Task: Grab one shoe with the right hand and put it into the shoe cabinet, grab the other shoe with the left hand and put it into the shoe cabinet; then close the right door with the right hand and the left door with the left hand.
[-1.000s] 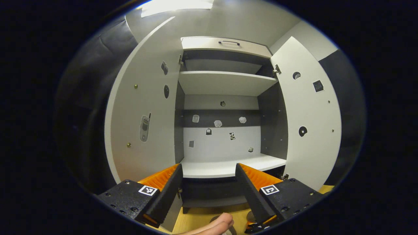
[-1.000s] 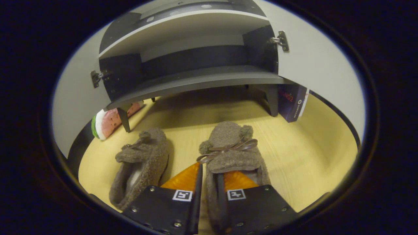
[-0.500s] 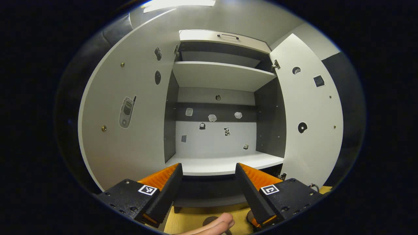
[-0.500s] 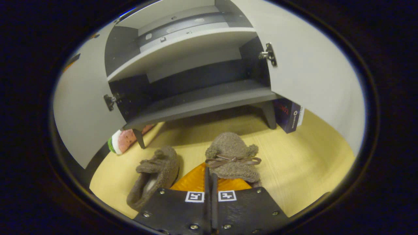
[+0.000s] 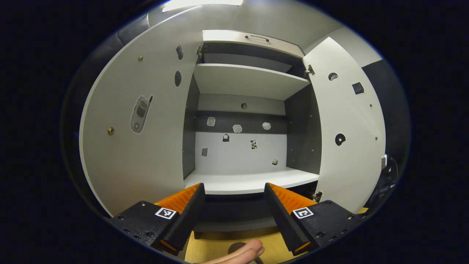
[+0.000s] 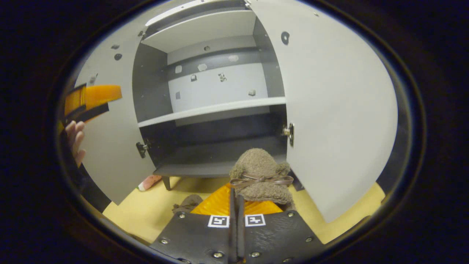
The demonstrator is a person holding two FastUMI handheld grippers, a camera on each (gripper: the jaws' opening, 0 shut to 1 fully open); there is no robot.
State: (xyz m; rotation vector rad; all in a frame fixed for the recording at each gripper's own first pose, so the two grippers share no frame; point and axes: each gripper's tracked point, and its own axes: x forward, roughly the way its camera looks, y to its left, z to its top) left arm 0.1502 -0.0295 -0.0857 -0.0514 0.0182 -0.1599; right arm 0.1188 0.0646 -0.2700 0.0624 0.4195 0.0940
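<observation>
My right gripper (image 6: 235, 192) is shut on a fuzzy brown shoe (image 6: 260, 165) with a ribbon bow, held off the floor in front of the cabinet's dark bottom compartment (image 6: 216, 154). The other brown shoe (image 6: 187, 202) lies on the floor just left of my fingers, mostly hidden. The shoe cabinet (image 5: 249, 181) stands with both doors swung wide: the left door (image 5: 146, 146) and the right door (image 5: 348, 128). My left gripper (image 5: 233, 189) is open and holds nothing, facing the white middle shelf. It also appears at the left edge of the right gripper view as the left gripper (image 6: 91, 99).
A hand (image 6: 75, 139) holds the left gripper, and a person's fingers (image 5: 242, 253) show low in the left gripper view. A pink watermelon-patterned item (image 6: 150, 180) lies under the cabinet's left side. The floor (image 6: 146, 216) is yellow wood. A drawer handle (image 5: 256, 37) tops the cabinet.
The right gripper closed tighter on the shoe, lifted it off the floor and tilted up toward the cabinet. The other shoe stayed down. The left gripper drifted slightly nearer the cabinet.
</observation>
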